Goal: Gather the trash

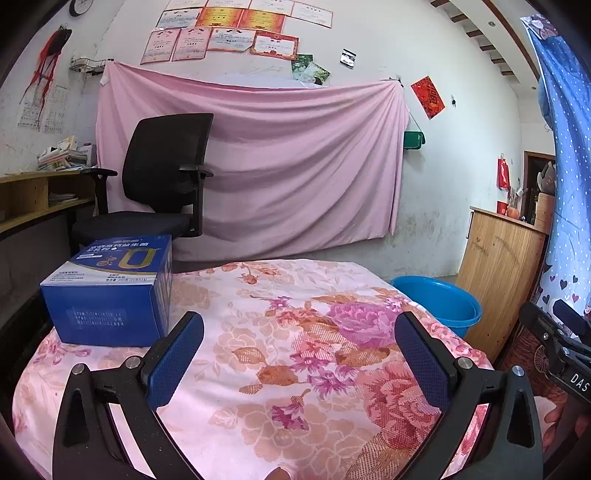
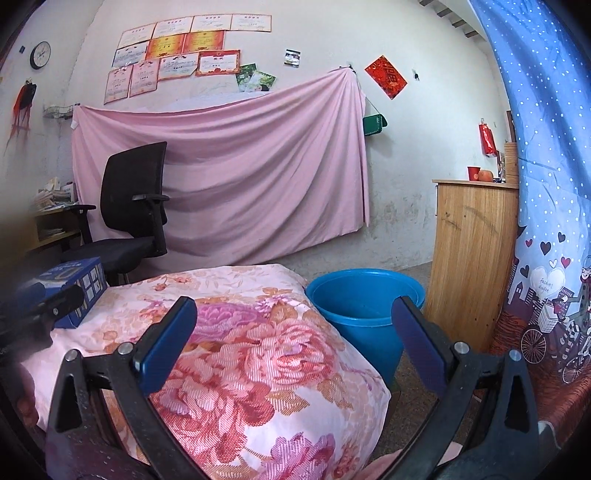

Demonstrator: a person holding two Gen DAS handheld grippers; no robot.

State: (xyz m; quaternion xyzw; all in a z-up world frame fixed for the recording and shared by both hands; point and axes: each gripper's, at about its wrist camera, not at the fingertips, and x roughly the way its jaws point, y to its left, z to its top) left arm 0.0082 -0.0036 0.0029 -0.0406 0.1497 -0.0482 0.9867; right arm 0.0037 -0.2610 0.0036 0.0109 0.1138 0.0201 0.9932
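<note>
Blue carton [image 1: 110, 291] resting on the far left corner of a floral-covered surface [image 1: 280, 354], ahead and to the left of the left gripper [image 1: 299, 354], just beyond its left pad [image 1: 177, 354] and clear of it. Left gripper spread wide over the flowered cloth, nothing between its 2 pads. Right gripper [image 2: 295, 343] likewise wide open and empty, poised above the cloth's near right corner, carton [image 2: 74, 291] well off to its left.

Blue plastic tub [image 2: 362, 314] on the floor just beside the surface's right edge, seen open-mouthed from the right wrist camera, its inside dark and unclear; only a slice of the tub [image 1: 443, 302] visible past the cloth from the left. Printed top of the carton legible only in the left view; part of the left tool dark and blurred at the right view's left edge.

Behind: black office chair [image 1: 162, 177], pink sheet [image 1: 280, 166] hung across a white wall, certificates [image 1: 225, 33] above it, wooden cabinet [image 2: 472, 258] at right, blue dotted curtain [image 2: 535, 147] at the edge.
</note>
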